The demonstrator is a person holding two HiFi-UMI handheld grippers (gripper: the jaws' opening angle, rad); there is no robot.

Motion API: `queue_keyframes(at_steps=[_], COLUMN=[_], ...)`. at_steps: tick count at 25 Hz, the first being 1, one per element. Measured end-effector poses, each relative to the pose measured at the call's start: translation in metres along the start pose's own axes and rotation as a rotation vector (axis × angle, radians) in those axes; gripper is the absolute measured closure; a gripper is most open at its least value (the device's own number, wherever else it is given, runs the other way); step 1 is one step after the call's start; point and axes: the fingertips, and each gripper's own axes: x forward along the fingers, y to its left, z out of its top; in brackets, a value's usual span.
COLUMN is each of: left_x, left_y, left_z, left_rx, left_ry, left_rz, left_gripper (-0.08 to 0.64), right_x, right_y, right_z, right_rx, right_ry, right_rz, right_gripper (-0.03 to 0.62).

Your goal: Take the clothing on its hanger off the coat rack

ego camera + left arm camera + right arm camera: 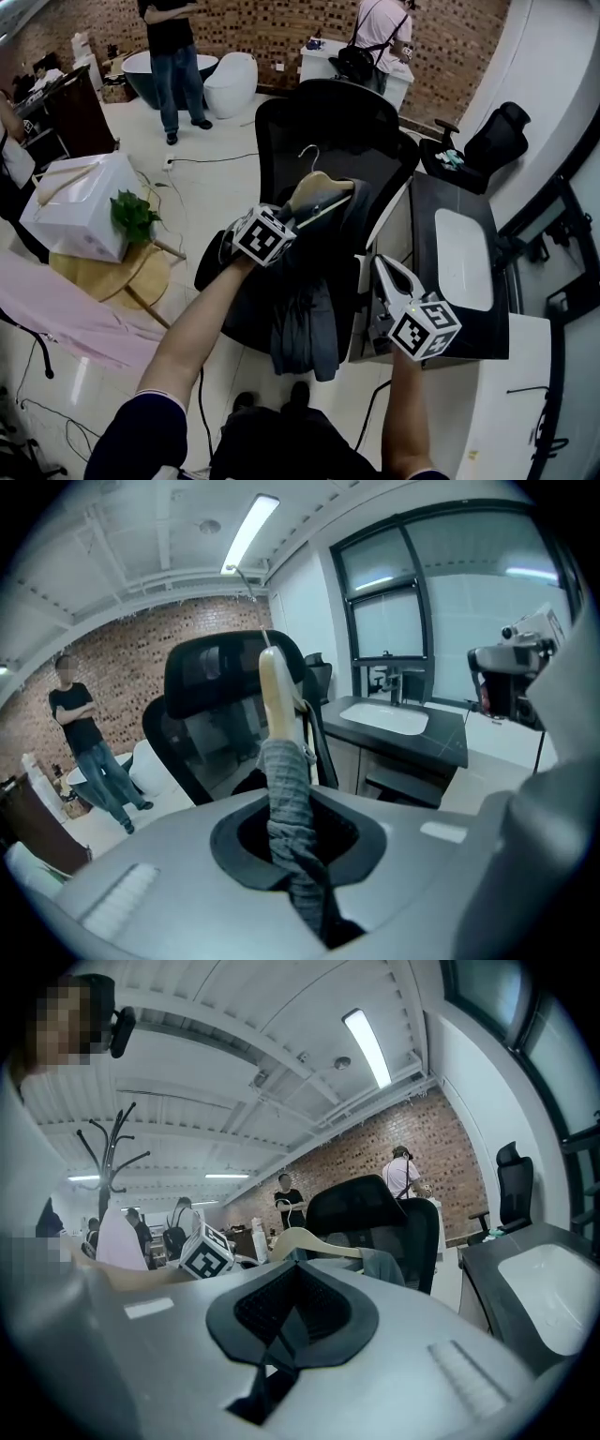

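Observation:
A pale wooden hanger (pixel 319 187) carries a dark grey garment (pixel 305 319) that hangs down in front of a black office chair (pixel 328 117). My left gripper (pixel 292 218) is shut on the hanger's shoulder through the cloth. In the left gripper view the grey cloth (pixel 289 803) is bunched between the shut jaws of the left gripper (pixel 294 850), and the hanger (pixel 275 700) rises above them. My right gripper (pixel 383 265) is shut and holds nothing, to the right of the garment. In the right gripper view the coat rack (pixel 111 1152) stands far left, away from the hanger (pixel 305 1239).
A dark counter with a white basin (pixel 459 244) lies to the right. A white box (pixel 80 202) with a green plant sits on a round wooden table (pixel 108 272) at left, above a pink cloth (pixel 66 314). Two people stand at the back by the brick wall.

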Motion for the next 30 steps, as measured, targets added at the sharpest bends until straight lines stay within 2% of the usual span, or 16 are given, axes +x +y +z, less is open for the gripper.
queue_keyframes(at_steps=[5, 10, 13, 19, 26, 30], left_x=[0.032, 0.06, 0.082, 0.111, 0.147, 0.147], left_y=[-0.03, -0.056, -0.067, -0.093, -0.105, -0.104], left_z=[-0.051, -0.1, -0.125, -0.182, -0.235, -0.244], left_rx=[-0.055, -0.132, -0.139, -0.243, -0.318, -0.327], left_ry=[0.065, 0.094, 0.108, 0.215, 0.273, 0.297], left_rz=[-0.046, -0.069, -0.083, -0.1, -0.088, -0.084], left_gripper=[0.531, 0.531, 0.529, 0.526, 0.525, 0.504], right_x=[-0.002, -0.007, -0.006, -0.007, -0.008, -0.009], right_y=[-0.007, -0.014, -0.019, -0.03, -0.042, -0.048], right_z=[-0.022, -0.049, -0.061, -0.083, -0.109, -0.12], right_rx=[0.022, 0.053, 0.062, 0.076, 0.082, 0.079], right_ry=[0.042, 0.098, 0.124, 0.174, 0.237, 0.268], right_rz=[-0.008, -0.018, -0.018, -0.014, -0.018, -0.016], right_gripper=[0.591, 0.591, 0.591, 0.591, 0.591, 0.591])
